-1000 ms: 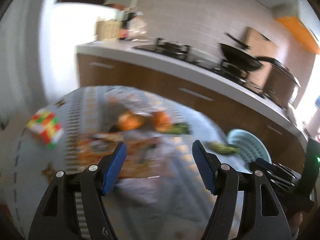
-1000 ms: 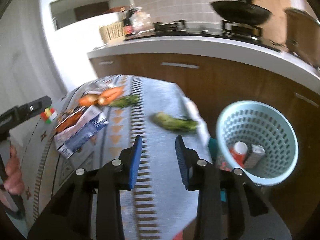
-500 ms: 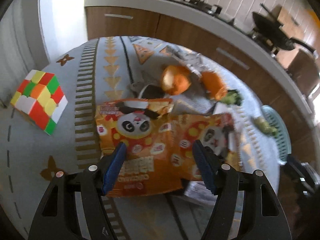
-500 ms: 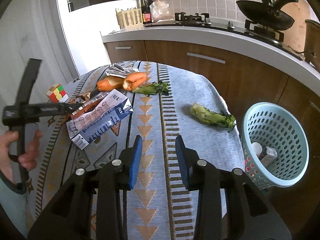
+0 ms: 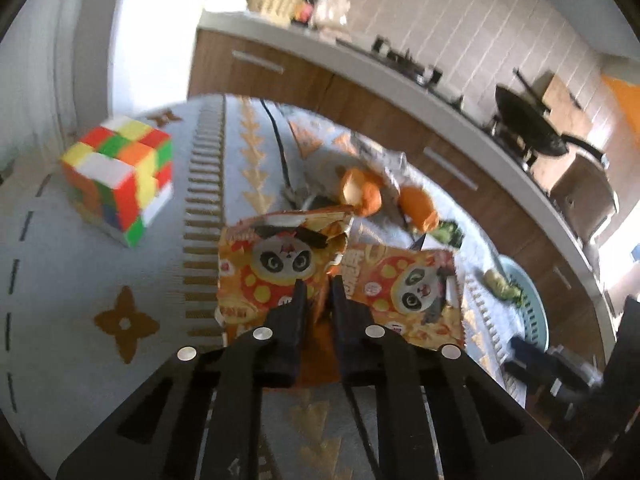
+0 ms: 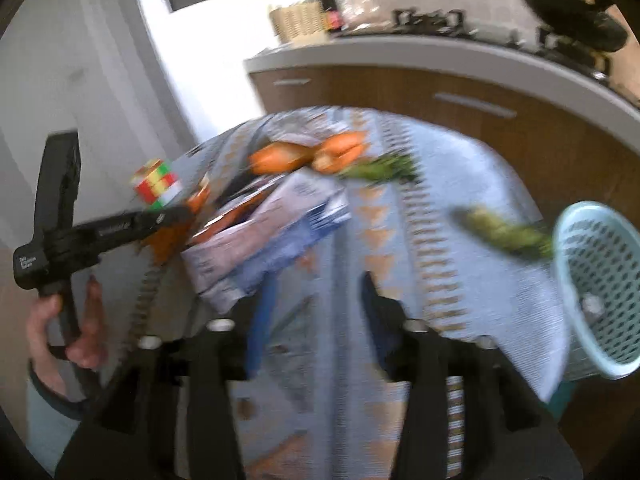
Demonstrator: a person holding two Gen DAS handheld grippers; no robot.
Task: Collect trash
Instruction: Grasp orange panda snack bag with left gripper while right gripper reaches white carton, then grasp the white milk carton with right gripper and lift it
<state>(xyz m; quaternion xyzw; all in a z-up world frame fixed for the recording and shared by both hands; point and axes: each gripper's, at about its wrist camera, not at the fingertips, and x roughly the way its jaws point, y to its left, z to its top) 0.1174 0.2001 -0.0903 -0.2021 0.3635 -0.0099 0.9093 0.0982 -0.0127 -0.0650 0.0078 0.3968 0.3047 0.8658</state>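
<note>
Left claw point(image 5: 318, 294) pinching panda snack bag point(image 5: 340, 280); right-cam view blurry, prob. hidden.

Your right view is motion-blurred, so the box point(image 6: 272, 236) print is unreadable, and the basket point(image 6: 600, 280) at three o'clock is cut by the edge.

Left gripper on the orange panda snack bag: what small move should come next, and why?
Probably lift the snack bag off the tablecloth and start carrying it toward the light blue basket. The left gripper looks shut on the bag's crumpled middle, while the basket stands beyond the table's far edge and the right gripper is open and empty.
</note>
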